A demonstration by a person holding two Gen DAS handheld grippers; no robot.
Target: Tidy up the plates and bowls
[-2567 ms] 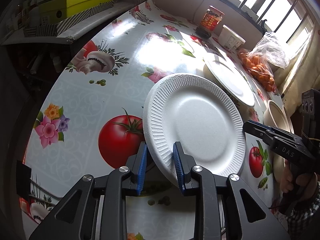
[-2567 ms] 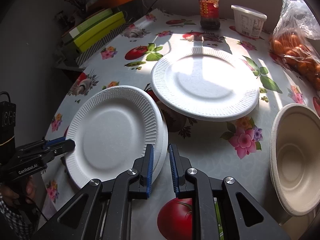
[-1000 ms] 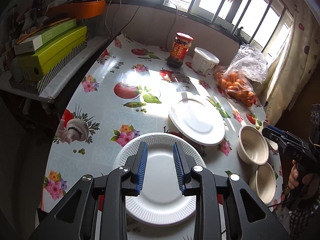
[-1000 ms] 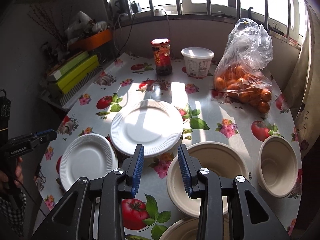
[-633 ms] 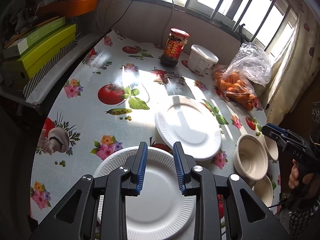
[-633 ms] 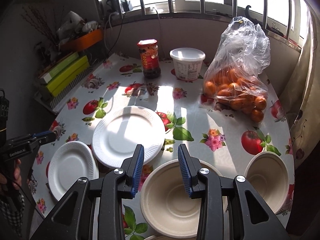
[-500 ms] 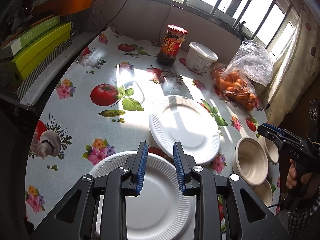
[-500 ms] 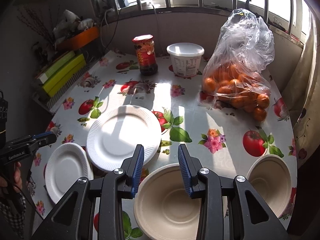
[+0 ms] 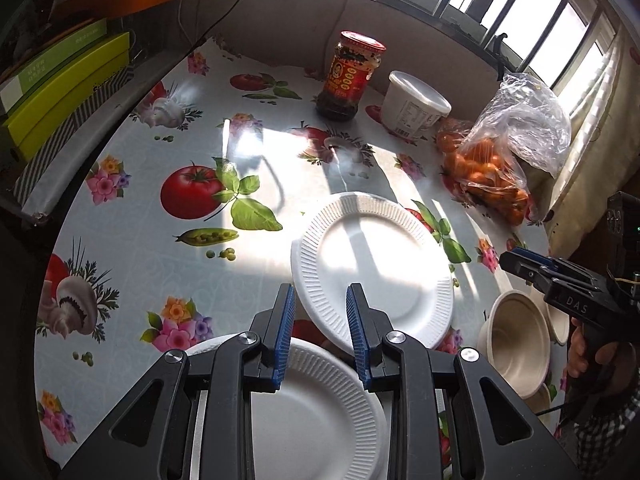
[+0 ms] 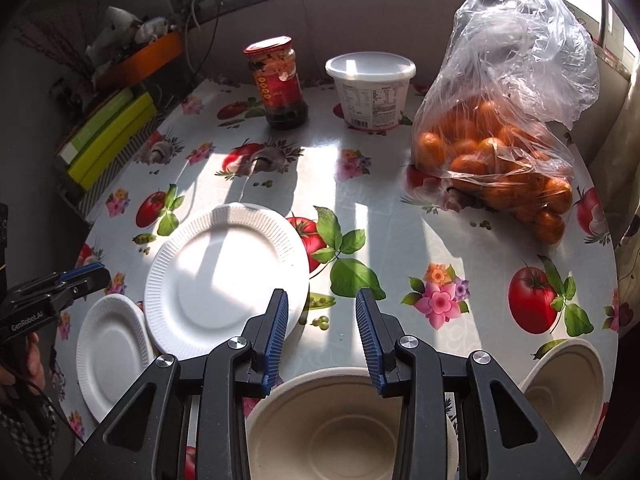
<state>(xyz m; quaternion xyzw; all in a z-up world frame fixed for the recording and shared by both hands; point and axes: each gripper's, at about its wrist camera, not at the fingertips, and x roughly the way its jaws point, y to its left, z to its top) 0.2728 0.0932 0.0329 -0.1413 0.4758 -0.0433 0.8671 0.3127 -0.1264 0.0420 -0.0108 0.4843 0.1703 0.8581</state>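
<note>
While both grippers hang above the flowered table [image 9: 132,240], neither one has hold of anything. The left gripper [image 9: 320,334] stands with its blue pads parted a little, nothing between them — seen past its fingers are the near edge of the large white plate [image 9: 380,272] and, lower, the small white plate [image 9: 312,412]. The right gripper [image 10: 322,338] is likewise partly open and empty, poised over the far rim of the big tan bowl [image 10: 332,428]. All the dishes lie flat and face up, hollow side toward the cameras; being round, they show no long axis. The large plate sits near the middle of the table, raised slightly at its near-left edge where it overlaps something red on the cloth or beneath it — which, I cannot tell. The small plate lies just beside it toward the table's near-left edge, and the two appear to touch or overlap in the right wrist view. A second tan bowl [image 10: 568,392] rests at the near-right edge, apart from the first. Along the far side stand a red-lidded jar [image 10: 278,84] and a white tub [image 10: 370,90], both upright, with a clear bag of oranges [image 10: 500,136] to their right.
</note>
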